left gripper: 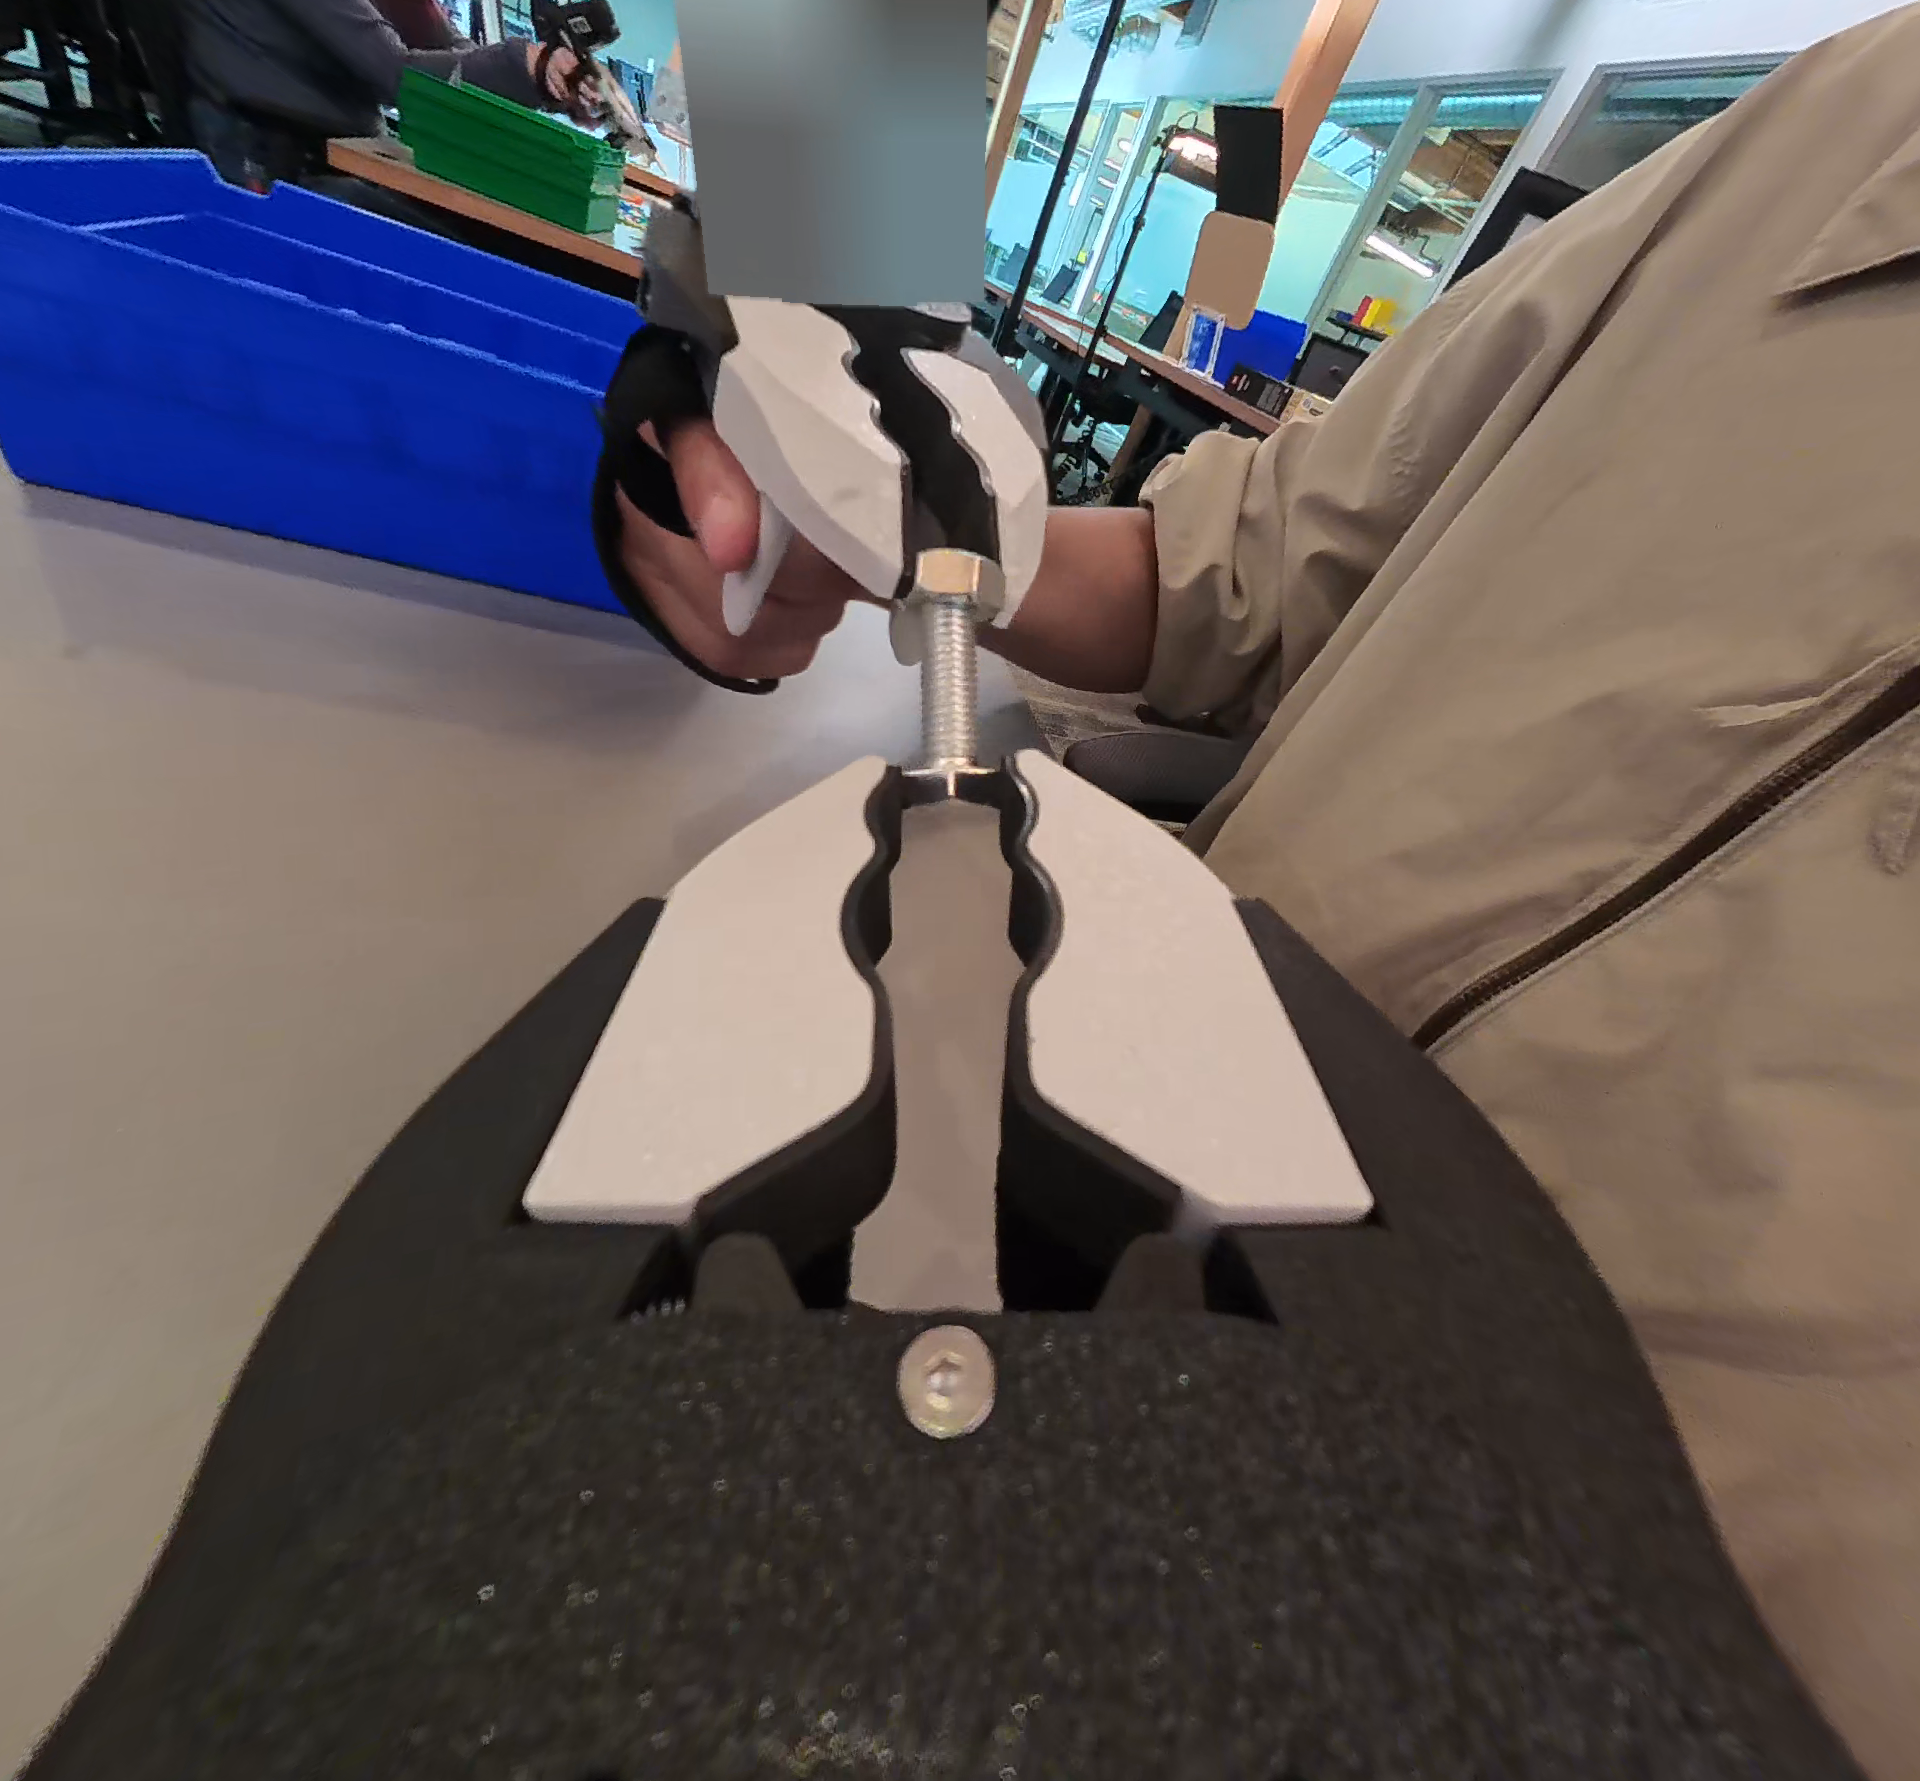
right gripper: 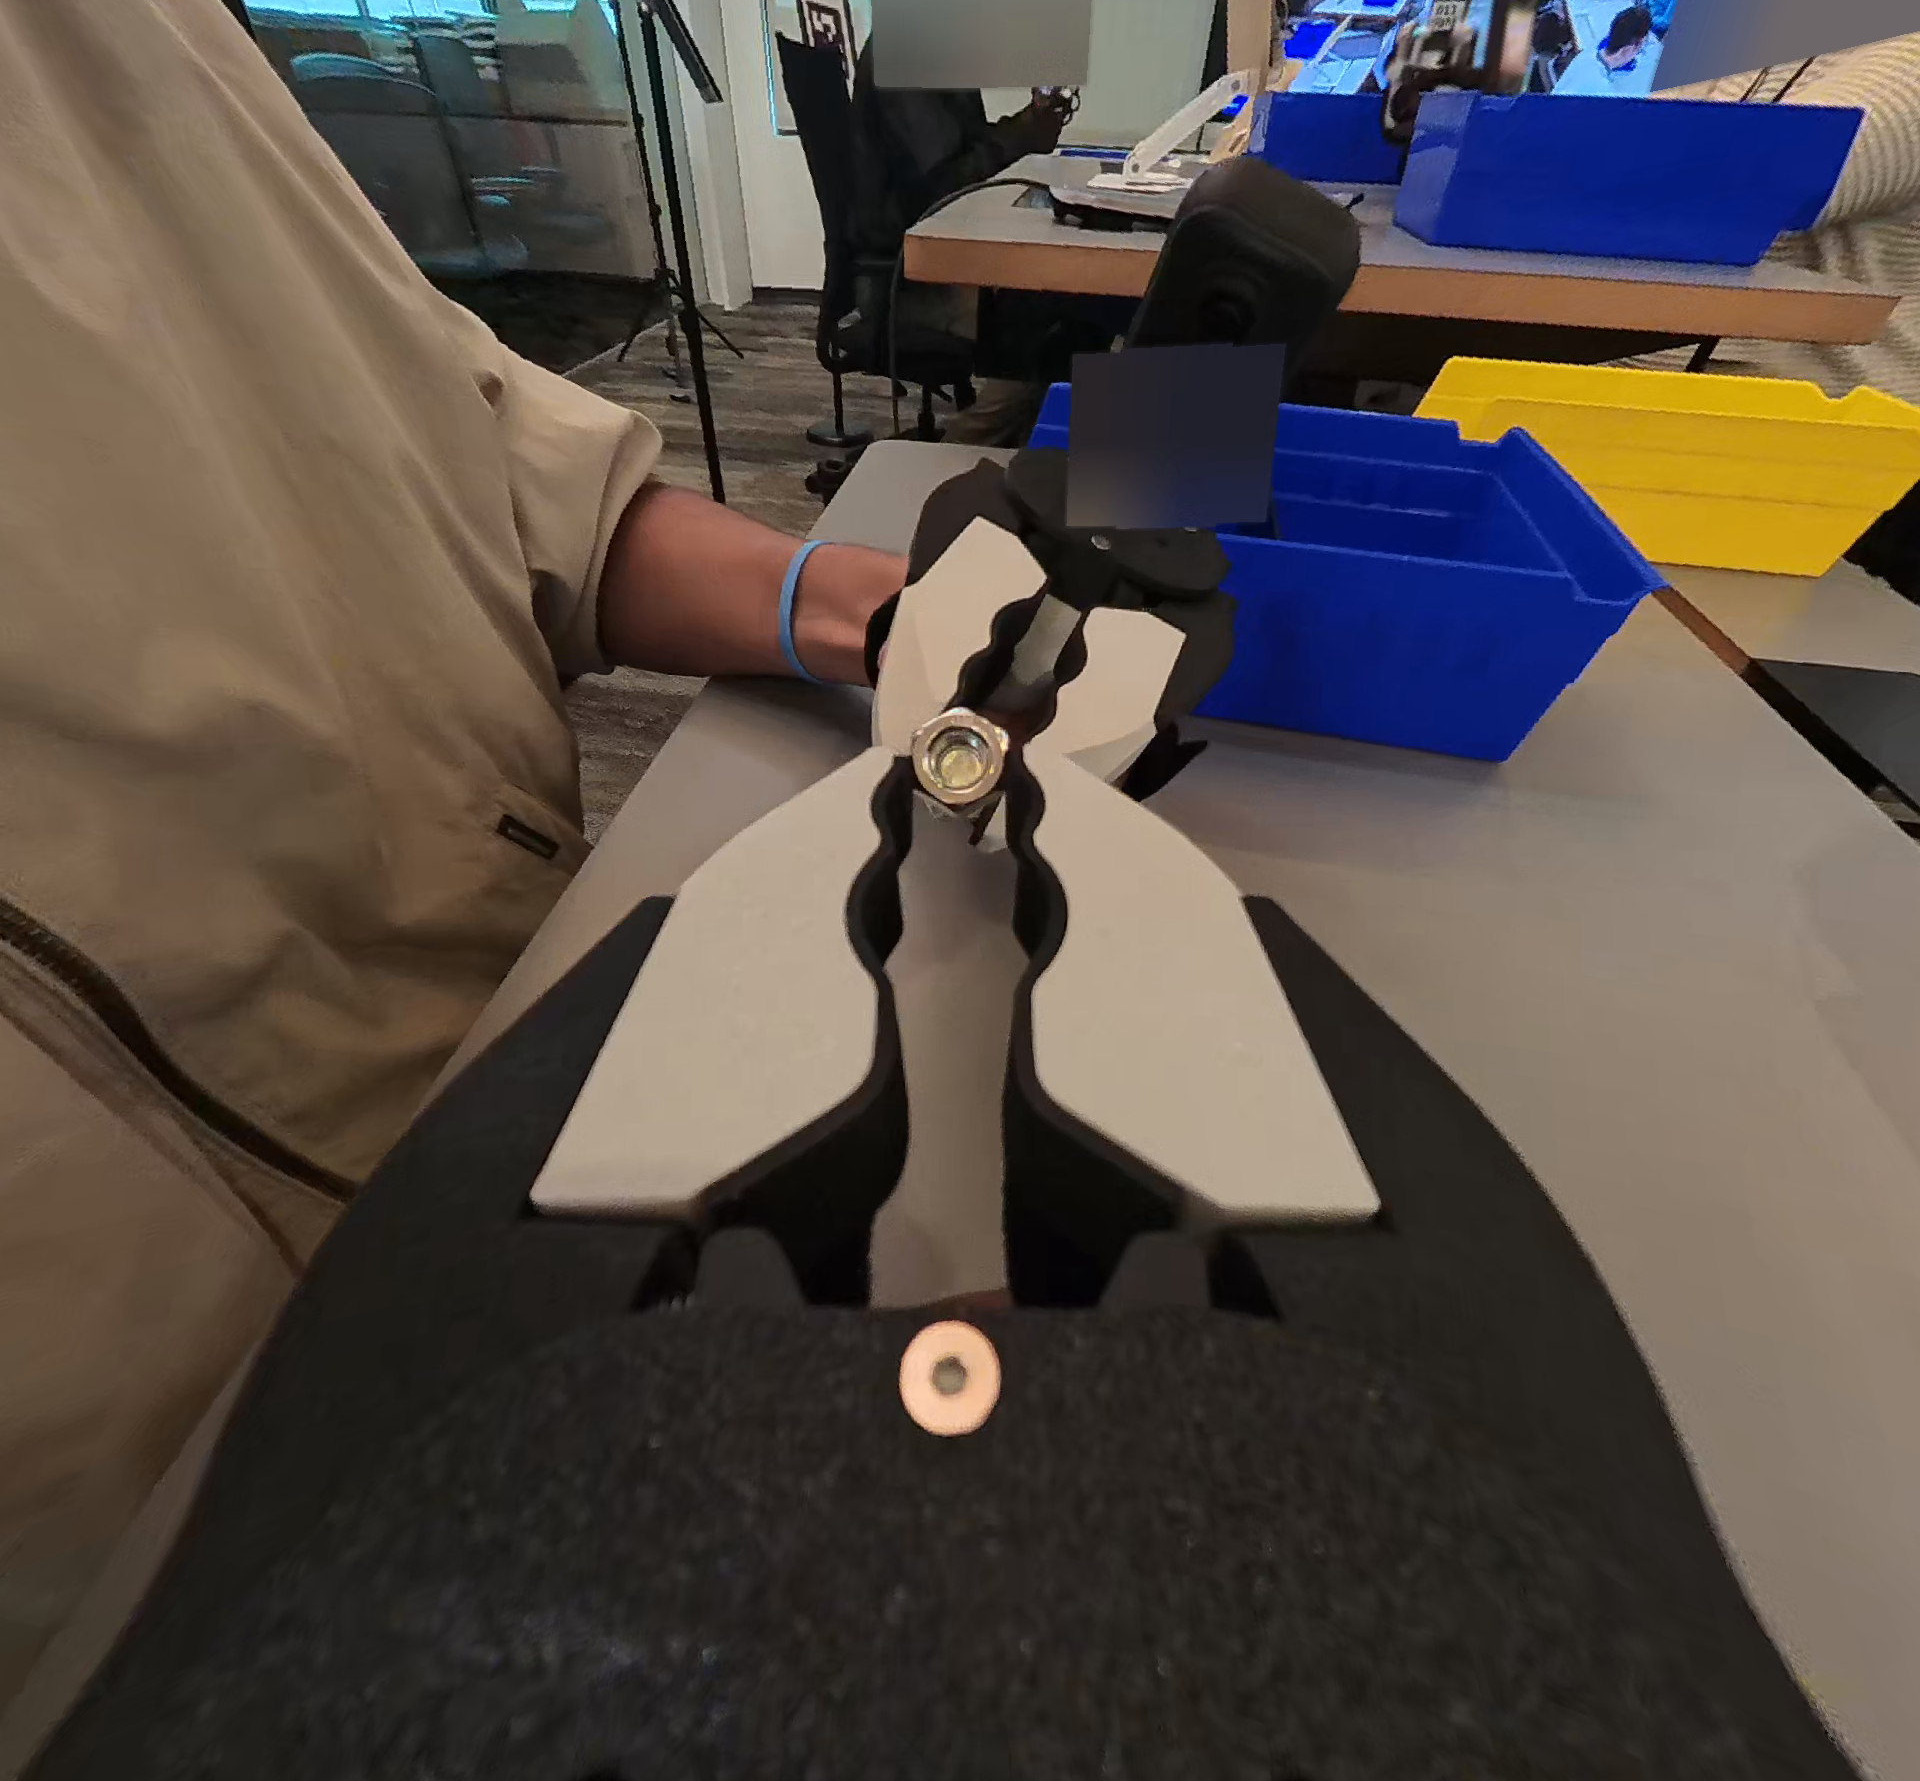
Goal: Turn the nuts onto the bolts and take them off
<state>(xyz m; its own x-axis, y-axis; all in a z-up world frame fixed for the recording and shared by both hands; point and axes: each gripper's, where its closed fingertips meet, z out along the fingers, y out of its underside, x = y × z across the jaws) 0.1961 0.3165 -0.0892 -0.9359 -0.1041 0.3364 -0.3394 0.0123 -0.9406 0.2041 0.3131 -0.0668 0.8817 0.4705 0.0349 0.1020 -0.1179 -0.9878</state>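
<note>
A silver bolt (left gripper: 948,682) stands upright between my two grippers above the grey table (left gripper: 260,848). My left gripper (left gripper: 951,781) is shut on the flat hex head at the bolt's lower end. My right gripper (left gripper: 951,588) comes from above and is shut on a hex nut (left gripper: 951,578) at the top of the thread. In the right wrist view the nut (right gripper: 958,760) faces the camera end-on between the tips of my right gripper (right gripper: 958,775), with the bolt's end showing in its hole. The left gripper's fingers (right gripper: 961,609) show just behind it.
A blue bin (left gripper: 260,349) stands on the table to the left, also in the right wrist view (right gripper: 1403,630), with a yellow bin (right gripper: 1683,464) behind it. The person's beige jacket (left gripper: 1558,588) fills the near side. The table edge (right gripper: 644,775) runs close under the grippers. Left and right tips are no more than a few centimetres apart.
</note>
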